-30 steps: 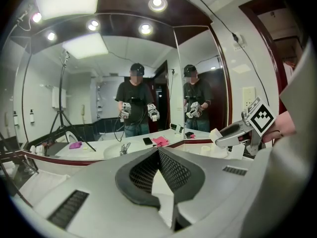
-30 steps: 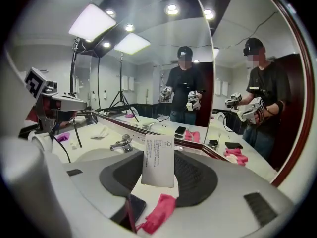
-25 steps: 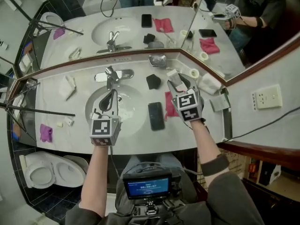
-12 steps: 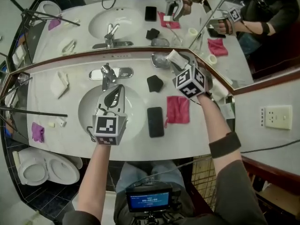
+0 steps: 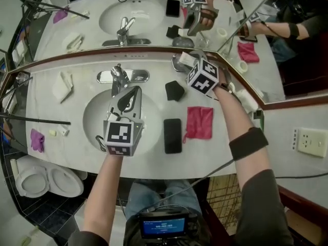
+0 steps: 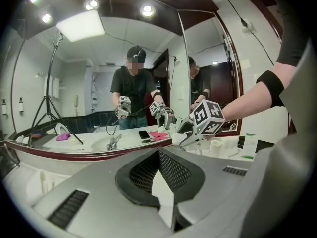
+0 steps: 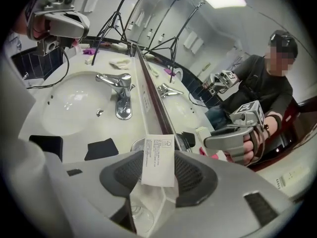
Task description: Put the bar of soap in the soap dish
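Observation:
The bar of soap point(image 7: 158, 160) is a white printed packet, and my right gripper point(image 7: 157, 186) is shut on it. In the head view that gripper point(image 5: 191, 63) tilts down by the mirror at the back of the counter, holding the soap point(image 5: 184, 58) just above the shiny soap dish point(image 5: 176, 62). The dish's rim point(image 7: 136, 145) shows beneath the soap in the right gripper view. My left gripper point(image 5: 128, 95) is shut and empty over the sink basin point(image 5: 97, 111). In its own view its jaws point(image 6: 164, 185) are together, with the right gripper point(image 6: 185, 137) beyond.
A chrome faucet point(image 5: 119, 78) stands behind the basin. A black cloth point(image 5: 175, 90), black phone point(image 5: 172, 136) and pink cloth point(image 5: 200, 122) lie right of the sink. A white cloth point(image 5: 62, 86) and purple cloth point(image 5: 37, 140) lie left. A paper roll point(image 5: 246, 100) sits at the right, by the mirror wall.
My right gripper carried the soap away from the counter's middle to the back by the mirror, rolling and tipping downward over the dish. The left gripper drifted slightly over the basin.

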Tool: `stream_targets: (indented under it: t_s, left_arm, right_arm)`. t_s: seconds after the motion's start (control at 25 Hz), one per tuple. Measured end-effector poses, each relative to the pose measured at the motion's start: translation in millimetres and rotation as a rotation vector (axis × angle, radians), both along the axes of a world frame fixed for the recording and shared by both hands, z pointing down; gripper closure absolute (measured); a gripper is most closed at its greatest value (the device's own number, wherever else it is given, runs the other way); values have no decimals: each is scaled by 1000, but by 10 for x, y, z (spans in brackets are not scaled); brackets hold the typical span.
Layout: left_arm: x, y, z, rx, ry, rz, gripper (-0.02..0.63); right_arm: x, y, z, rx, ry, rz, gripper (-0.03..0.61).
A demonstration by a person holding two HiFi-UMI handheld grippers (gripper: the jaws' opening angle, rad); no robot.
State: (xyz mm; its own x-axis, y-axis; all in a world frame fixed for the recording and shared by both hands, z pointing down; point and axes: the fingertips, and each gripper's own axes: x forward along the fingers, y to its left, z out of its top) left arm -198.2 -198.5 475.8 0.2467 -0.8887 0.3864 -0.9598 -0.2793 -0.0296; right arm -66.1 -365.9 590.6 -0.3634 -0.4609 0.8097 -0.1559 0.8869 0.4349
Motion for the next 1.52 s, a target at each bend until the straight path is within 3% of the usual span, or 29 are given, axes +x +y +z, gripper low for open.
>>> stream_targets:
  t_s: [0.28, 0.52, 1.28, 1.52]
  left_arm:
    - [-86, 8, 61, -6, 34, -62, 614]
    - [-122, 15, 61, -6, 36, -73, 614]
    - [-248, 43, 28, -2, 44, -94, 614]
    - [-225, 98, -80, 2, 54, -89, 614]
  right_arm:
    - [-43, -37, 301, -80, 95, -35, 368]
    - [-63, -22, 414, -108, 119, -58, 367]
    - [-105, -52, 347, -78, 117, -45, 350]
    - [-109, -1, 40, -62, 101, -37, 399]
